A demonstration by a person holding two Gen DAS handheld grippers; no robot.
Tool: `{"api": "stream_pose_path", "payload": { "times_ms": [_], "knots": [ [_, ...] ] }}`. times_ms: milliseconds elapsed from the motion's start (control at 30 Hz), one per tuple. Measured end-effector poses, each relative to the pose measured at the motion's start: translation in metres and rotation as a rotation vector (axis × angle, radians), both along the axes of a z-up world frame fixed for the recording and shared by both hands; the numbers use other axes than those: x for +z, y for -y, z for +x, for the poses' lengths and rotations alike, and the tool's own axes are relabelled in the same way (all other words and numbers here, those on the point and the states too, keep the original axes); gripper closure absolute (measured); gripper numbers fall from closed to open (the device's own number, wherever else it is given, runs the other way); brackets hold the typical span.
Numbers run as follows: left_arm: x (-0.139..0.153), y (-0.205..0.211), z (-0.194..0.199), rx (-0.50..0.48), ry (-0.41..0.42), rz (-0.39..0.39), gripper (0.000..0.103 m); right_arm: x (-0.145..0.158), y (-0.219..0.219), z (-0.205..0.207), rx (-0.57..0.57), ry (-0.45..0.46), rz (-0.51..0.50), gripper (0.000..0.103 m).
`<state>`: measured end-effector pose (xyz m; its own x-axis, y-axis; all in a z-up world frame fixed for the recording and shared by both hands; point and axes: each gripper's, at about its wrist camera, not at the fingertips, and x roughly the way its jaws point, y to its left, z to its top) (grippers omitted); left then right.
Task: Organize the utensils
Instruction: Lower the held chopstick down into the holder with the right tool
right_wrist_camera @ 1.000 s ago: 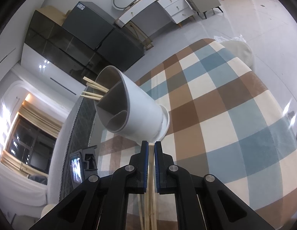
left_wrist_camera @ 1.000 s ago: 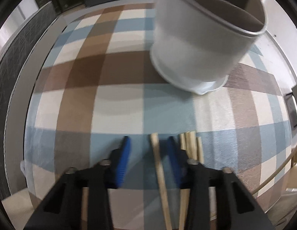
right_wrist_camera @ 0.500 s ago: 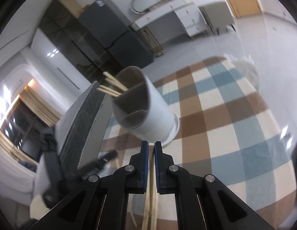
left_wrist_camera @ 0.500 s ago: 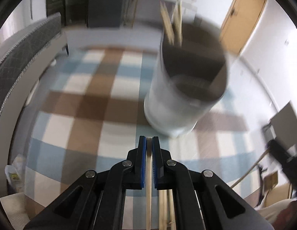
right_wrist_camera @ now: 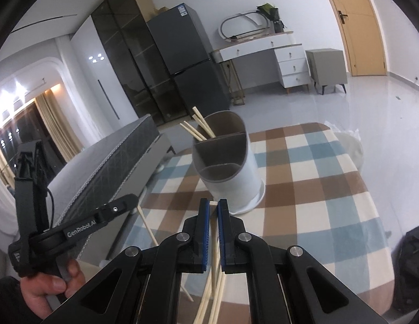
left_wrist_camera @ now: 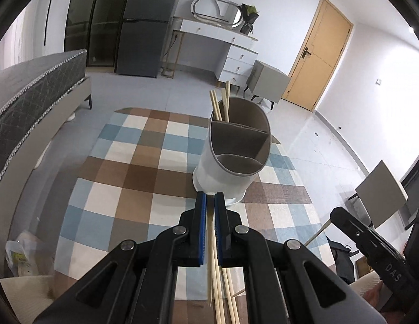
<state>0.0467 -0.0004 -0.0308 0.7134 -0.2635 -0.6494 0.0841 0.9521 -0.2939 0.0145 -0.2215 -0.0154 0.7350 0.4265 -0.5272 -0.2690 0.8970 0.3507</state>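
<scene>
Moved: left gripper (left_wrist_camera: 210, 202) rose, jaws closed on 1 thin wooden chopstick (left_wrist_camera: 209, 256) | right gripper (right_wrist_camera: 213, 206) clamps another chopstick (right_wrist_camera: 214, 243) | both hover just before white divided plastic holder (left_wrist_camera: 228, 172); 3 chopsticks inside | light, stiff, slippery: grip near blunt end.
</scene>
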Motion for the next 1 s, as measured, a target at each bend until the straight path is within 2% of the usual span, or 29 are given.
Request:
{"api": "stream_pose_path", "payload": {
  "times_ms": [533,767,1000],
  "knots": [
    [0.016,-0.001,-0.013,-0.019,0.009,-0.012,0.101,0.008,0.009,-0.009,-0.034,0.002,0.016,0.098],
    [0.038,0.001,-0.007,-0.042,0.052,-0.056,0.101,0.027,0.008,0.001,-0.034,0.036,0.007,0.098],
    [0.071,0.0,0.012,-0.036,0.097,-0.095,0.101,0.066,0.008,0.025,-0.017,0.102,-0.036,0.098]
  ]
}}
